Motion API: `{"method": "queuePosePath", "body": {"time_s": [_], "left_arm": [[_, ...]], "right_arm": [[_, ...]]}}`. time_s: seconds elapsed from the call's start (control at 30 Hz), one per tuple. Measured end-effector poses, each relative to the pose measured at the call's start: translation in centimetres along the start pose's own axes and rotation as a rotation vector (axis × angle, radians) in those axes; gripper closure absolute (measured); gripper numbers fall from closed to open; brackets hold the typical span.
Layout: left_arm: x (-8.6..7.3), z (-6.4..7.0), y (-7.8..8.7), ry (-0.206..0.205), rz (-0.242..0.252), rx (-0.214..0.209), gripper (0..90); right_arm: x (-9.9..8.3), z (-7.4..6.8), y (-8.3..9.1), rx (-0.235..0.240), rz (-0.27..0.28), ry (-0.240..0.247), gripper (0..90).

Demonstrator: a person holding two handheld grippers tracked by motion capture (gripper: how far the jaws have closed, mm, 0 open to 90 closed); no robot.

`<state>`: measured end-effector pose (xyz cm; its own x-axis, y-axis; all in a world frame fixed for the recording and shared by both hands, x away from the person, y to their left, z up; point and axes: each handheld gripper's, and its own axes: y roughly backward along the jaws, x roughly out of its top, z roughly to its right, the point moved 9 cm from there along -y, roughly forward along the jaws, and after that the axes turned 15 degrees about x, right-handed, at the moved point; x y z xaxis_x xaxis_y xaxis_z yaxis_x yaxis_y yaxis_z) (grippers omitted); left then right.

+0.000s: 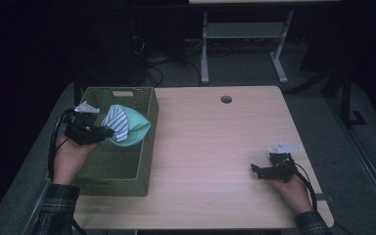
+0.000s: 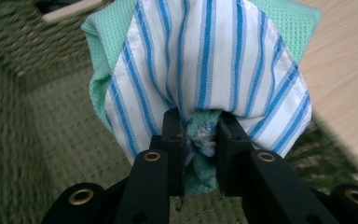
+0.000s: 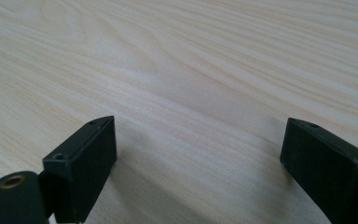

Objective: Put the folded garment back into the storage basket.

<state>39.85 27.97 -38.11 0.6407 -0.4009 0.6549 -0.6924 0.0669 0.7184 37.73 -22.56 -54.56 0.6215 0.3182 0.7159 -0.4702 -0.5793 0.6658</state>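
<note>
From the high view, the left claw is up over the green woven basket, which sits on the left side of the light wooden desk. The left claw grips a soft bundle of two cloths: a white cloth with blue stripes and a mint green cloth. The bundle hangs above the inside of the basket, near its right wall. The right claw rests low on the right side of the desk, well apart from the basket.

In the left gripper view, the left claw pinches the cloths tight. The striped cloth lies over the green one.

In the right gripper view, the right claw is spread wide with nothing in it, just over the bare desk.
</note>
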Motion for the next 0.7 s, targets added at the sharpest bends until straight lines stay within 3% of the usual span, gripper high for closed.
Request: {"method": "queuePosePath", "body": {"time_s": [0.13,0.4,0.7], "left_arm": [[-1.3,-0.9,-1.0,0.018,-0.023,0.026,75.2],[-3.0,-1.4,-3.2,0.025,-0.067,0.044,74.6],[-4.7,-1.3,-5.9,0.017,-0.127,0.028,73.6]], "right_arm": [[0.0,0.0,0.0,0.0,0.0,0.001,10.1],[0.0,0.0,0.0,0.0,-0.001,0.001,10.1],[0.0,0.0,0.0,0.0,0.0,0.0,10.1]]}}
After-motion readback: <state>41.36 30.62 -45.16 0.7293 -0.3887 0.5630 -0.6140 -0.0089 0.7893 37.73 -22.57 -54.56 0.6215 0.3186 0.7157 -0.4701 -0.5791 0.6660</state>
